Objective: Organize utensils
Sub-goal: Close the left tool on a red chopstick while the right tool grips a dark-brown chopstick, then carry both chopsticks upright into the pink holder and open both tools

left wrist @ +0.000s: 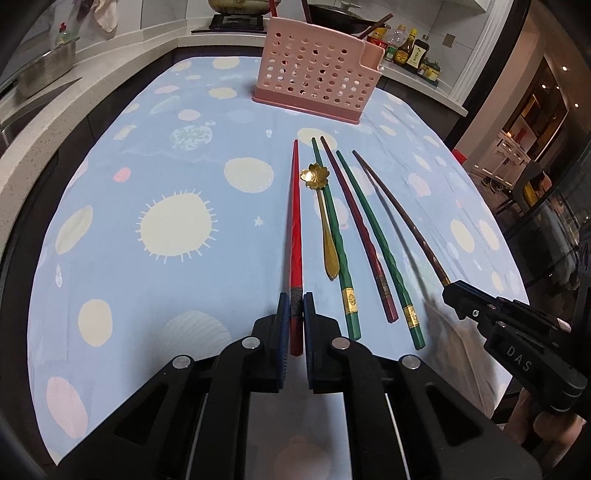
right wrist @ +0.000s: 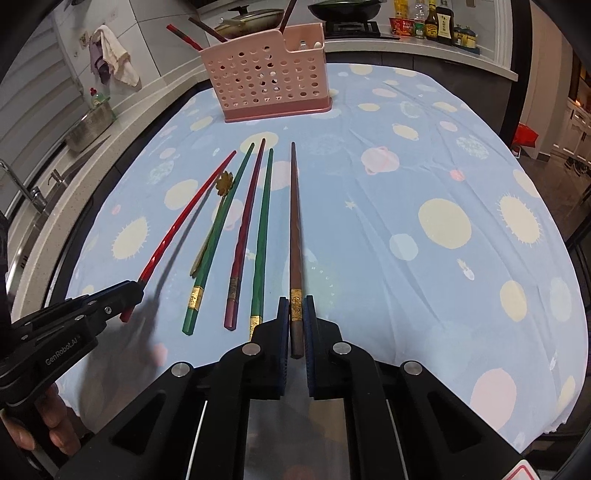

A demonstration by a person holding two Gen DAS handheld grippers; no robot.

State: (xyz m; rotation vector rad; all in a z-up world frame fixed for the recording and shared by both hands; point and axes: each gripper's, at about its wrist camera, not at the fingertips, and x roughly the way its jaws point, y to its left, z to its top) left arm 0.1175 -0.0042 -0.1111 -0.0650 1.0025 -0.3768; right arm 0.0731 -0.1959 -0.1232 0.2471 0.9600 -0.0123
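My left gripper is shut on the thick end of a red chopstick, also seen in the right wrist view. My right gripper is shut on a brown chopstick, seen lifted at the right in the left wrist view. Between them on the cloth lie two green chopsticks, a maroon chopstick and a gold flower spoon. A pink perforated utensil holder stands at the far side with several chopsticks in it.
The table has a light blue planet-print cloth. A kitchen counter runs behind with a steel colander, sauce bottles, a stove with pans and a sink tap to the left.
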